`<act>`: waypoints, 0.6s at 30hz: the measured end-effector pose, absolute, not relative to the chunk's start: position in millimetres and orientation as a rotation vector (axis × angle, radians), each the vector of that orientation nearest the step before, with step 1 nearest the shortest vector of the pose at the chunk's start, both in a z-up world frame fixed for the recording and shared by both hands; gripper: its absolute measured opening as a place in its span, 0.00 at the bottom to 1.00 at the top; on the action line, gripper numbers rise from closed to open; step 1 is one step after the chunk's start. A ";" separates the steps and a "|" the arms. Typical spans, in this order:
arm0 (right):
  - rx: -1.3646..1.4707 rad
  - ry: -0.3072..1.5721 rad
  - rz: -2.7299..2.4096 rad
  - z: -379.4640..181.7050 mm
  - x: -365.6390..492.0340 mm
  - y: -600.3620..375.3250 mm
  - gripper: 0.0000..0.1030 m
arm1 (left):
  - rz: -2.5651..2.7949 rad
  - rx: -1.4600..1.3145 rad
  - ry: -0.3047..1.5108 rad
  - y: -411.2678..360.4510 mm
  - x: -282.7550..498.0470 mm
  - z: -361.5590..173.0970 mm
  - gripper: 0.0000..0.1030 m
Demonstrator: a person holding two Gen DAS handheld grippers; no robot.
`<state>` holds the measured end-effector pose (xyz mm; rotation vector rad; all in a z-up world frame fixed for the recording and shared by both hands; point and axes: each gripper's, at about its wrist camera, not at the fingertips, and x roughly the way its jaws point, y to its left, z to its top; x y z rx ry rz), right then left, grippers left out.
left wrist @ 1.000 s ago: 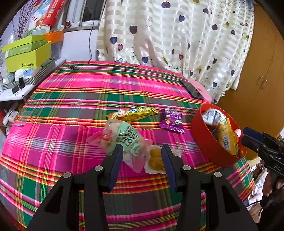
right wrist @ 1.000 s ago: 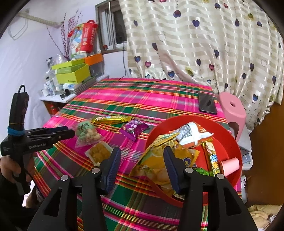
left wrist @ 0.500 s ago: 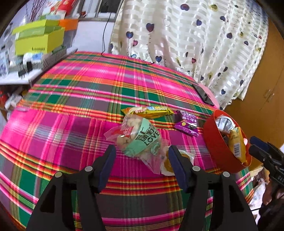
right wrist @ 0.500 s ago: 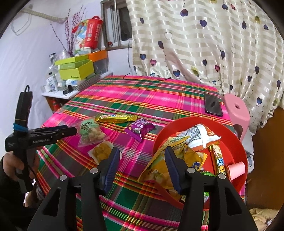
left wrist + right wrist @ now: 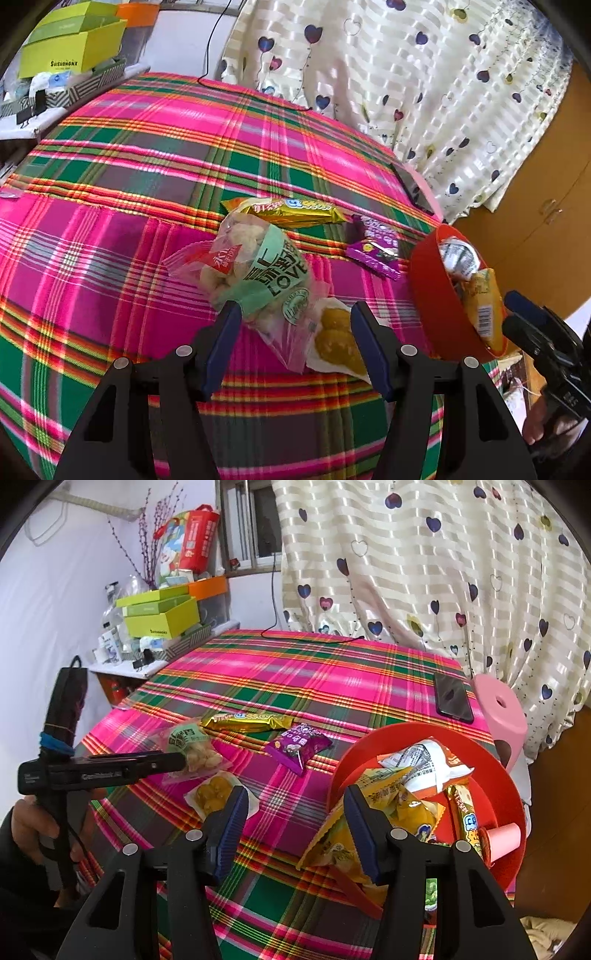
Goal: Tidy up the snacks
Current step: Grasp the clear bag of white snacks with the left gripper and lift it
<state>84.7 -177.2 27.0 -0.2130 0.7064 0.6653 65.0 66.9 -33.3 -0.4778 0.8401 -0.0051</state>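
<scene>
A clear bag of puffed snacks with a green label lies on the plaid tablecloth, just ahead of my open, empty left gripper. A small clear pack of yellow biscuits lies between its fingers. A gold snack bar and a purple packet lie beyond. A red bowl full of snack packets stands at the right. My right gripper is open and empty, left of the red bowl. The left gripper shows there over the green-label bag.
A black phone lies at the table's far right edge beside a pink stool. Green boxes and clutter sit on a side shelf at the left. A heart-print curtain hangs behind the table.
My left gripper has moved forward and down toward the green-label bag and biscuit pack, staying open. My right gripper has lifted and drawn back slightly from the bowl.
</scene>
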 end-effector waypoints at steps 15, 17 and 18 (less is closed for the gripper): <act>-0.238 0.716 0.696 22.2 84.4 -156.3 0.52 | 0.238 -0.459 0.758 122.7 36.4 -28.5 0.61; -0.241 0.717 0.697 22.0 84.5 -154.3 0.52 | 0.181 -0.436 0.741 112.7 39.0 -24.0 0.61; -0.242 0.717 0.696 22.0 84.5 -153.9 0.52 | 0.155 -0.417 0.738 107.1 41.4 -22.7 0.61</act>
